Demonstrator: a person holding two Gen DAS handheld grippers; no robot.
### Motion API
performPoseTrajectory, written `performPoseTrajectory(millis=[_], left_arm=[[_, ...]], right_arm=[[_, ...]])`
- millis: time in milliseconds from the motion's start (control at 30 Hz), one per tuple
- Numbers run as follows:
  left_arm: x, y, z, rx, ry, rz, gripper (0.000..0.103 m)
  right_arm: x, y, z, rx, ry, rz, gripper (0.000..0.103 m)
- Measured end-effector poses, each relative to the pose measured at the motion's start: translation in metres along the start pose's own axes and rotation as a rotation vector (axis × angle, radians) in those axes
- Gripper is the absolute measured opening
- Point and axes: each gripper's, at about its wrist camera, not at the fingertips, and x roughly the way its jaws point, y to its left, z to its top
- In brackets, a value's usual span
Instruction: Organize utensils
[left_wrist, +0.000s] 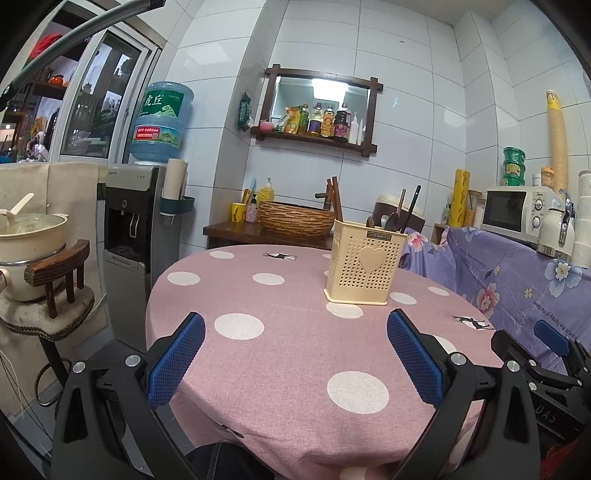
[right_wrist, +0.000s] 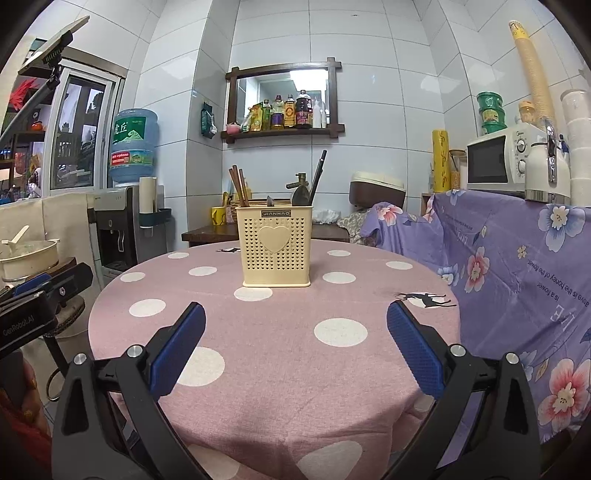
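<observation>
A cream perforated utensil holder (left_wrist: 364, 264) (right_wrist: 275, 246) with a heart on its front stands on the round table (left_wrist: 295, 350) (right_wrist: 280, 350) under a pink polka-dot cloth. Brown chopsticks (right_wrist: 238, 186), dark spoons (right_wrist: 300, 195) and a black utensil (right_wrist: 317, 173) stick up out of it. My left gripper (left_wrist: 295, 350) is open over the near part of the table with nothing between its blue pads (left_wrist: 177, 354). My right gripper (right_wrist: 295, 347) is also open and empty, short of the holder. In the left wrist view the right gripper's body (left_wrist: 546, 365) shows at the right edge.
A counter draped in purple floral cloth (right_wrist: 517, 277) runs along the right, with a microwave (right_wrist: 498, 160) and a white kettle (right_wrist: 546, 173). At left stand a water dispenser (left_wrist: 133, 236) and a cream pot (left_wrist: 29, 240) on a stool. A woven basket (left_wrist: 295, 219) sits behind the table.
</observation>
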Motion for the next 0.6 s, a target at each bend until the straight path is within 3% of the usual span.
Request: performPoseTrajectory(millis=[600], left_arm=[[-0.0038,-0.0017,0.0005,0.002,-0.004,-0.004,0.098]], right_arm=[[-0.003,0.0011,0.0006,-0.002,-0.008,0.002,0.097]])
